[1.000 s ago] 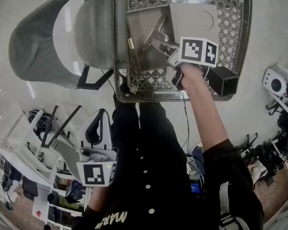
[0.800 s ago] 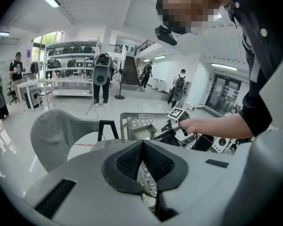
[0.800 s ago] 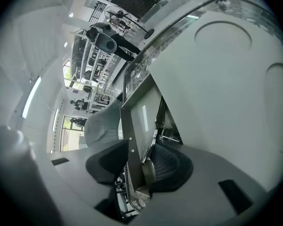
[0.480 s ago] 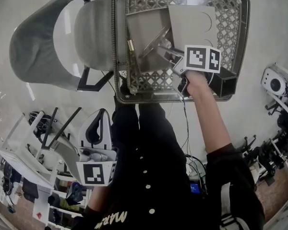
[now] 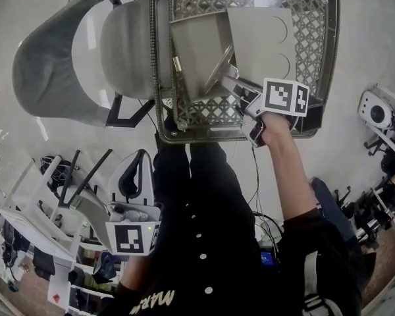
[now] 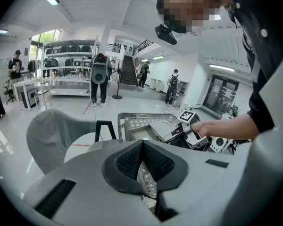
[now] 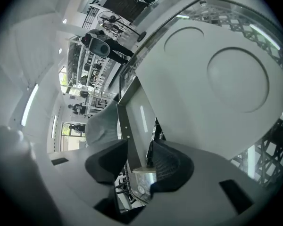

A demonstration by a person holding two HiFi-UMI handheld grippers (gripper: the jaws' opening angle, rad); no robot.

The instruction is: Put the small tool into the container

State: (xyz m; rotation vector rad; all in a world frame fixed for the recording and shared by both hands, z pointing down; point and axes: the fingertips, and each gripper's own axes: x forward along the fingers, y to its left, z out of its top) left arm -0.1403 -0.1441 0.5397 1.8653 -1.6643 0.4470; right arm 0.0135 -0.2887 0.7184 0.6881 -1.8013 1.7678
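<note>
A grey metal container (image 5: 197,45) stands with its lid (image 5: 263,38) raised inside a wire mesh cart basket (image 5: 316,18). A small brass-coloured piece (image 5: 176,64) sits at the container's left wall; I cannot tell whether it is the tool. My right gripper (image 5: 229,79) hovers over the container's near right corner. Its jaws have just been opening and now stand open, with nothing gripped. In the right gripper view, the container's rim (image 7: 127,126) runs past the gap of the right gripper (image 7: 137,161), under the lid (image 7: 212,74). My left gripper (image 5: 135,170) is shut and held by my body.
The cart's grey child seat (image 5: 59,64) lies to the left of the basket. A black box (image 5: 315,118) sits at the basket's near right corner. White shelving (image 5: 46,222) stands on the floor at lower left, more equipment (image 5: 378,114) at right. People stand far off (image 6: 100,79).
My right gripper has drawn back toward me and to the right, out from over the container's middle. Its jaws look wider apart. The left gripper has stayed still.
</note>
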